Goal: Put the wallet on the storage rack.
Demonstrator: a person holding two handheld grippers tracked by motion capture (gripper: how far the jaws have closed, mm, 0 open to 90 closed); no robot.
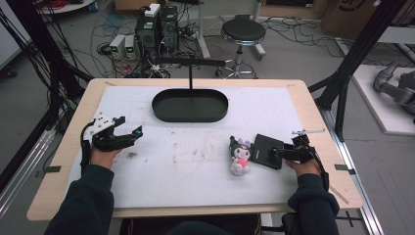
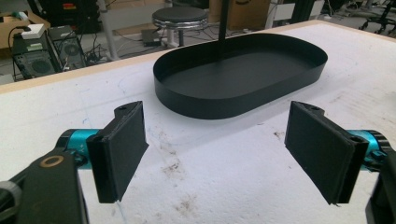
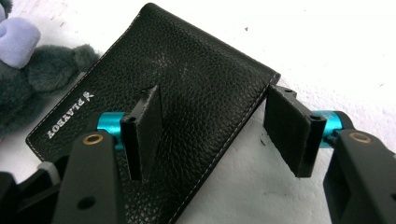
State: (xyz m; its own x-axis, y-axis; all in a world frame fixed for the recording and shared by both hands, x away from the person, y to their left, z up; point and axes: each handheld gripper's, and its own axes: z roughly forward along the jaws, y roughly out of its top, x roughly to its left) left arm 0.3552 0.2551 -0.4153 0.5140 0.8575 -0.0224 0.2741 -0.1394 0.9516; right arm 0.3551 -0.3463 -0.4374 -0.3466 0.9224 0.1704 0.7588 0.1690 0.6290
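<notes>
A black leather wallet (image 1: pixel 267 151) lies flat at the table's right, next to a small plush toy (image 1: pixel 240 155) with a dark head and pink body. My right gripper (image 1: pixel 278 152) is low over the wallet's near right edge. In the right gripper view the wallet (image 3: pixel 187 93) runs under the jaws: one pad stands over the leather, the other past its stitched edge above the white mat, and the right gripper (image 3: pixel 217 135) stays open. The plush toy (image 3: pixel 28 79) is at the upper left there. My left gripper (image 1: pixel 131 125) hovers open at the table's left, and nothing sits between the jaws of the left gripper (image 2: pixel 224 154).
A black oval tray (image 1: pixel 190 119) sits at the back centre with a thin post and crossbar (image 1: pixel 190 62) rising from it; its wall (image 2: pixel 224 105) lies ahead of the left jaws. The white mat (image 1: pixel 195 166) is stained in the middle. A stool (image 1: pixel 243 32) and cables stand beyond the table.
</notes>
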